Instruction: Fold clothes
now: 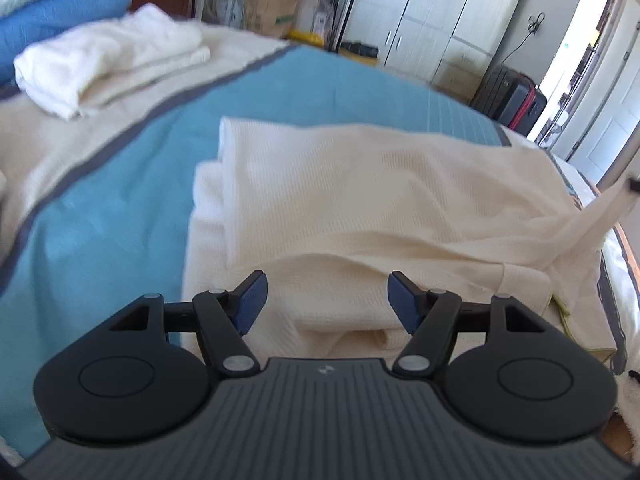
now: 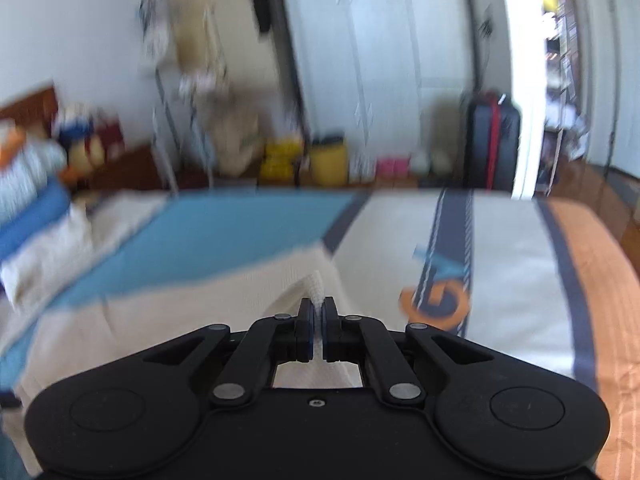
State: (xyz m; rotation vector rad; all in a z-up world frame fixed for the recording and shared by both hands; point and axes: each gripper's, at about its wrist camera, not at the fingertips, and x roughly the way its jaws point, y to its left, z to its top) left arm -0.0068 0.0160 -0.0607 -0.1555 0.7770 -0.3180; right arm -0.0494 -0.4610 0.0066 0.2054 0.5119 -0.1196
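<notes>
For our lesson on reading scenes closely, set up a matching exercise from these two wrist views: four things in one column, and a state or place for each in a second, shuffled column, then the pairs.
Column A
1. left tongs
2. right tongs
3. cream garment
4. folded white towel

Column B
a. lying spread on the blue bedspread, one corner pulled up
b. resting far back on the bed, near the blue pillow
c. open, above the cloth
d. shut on a pinch of cream fabric

Pairs: 1-c, 2-d, 3-a, 4-b
</notes>
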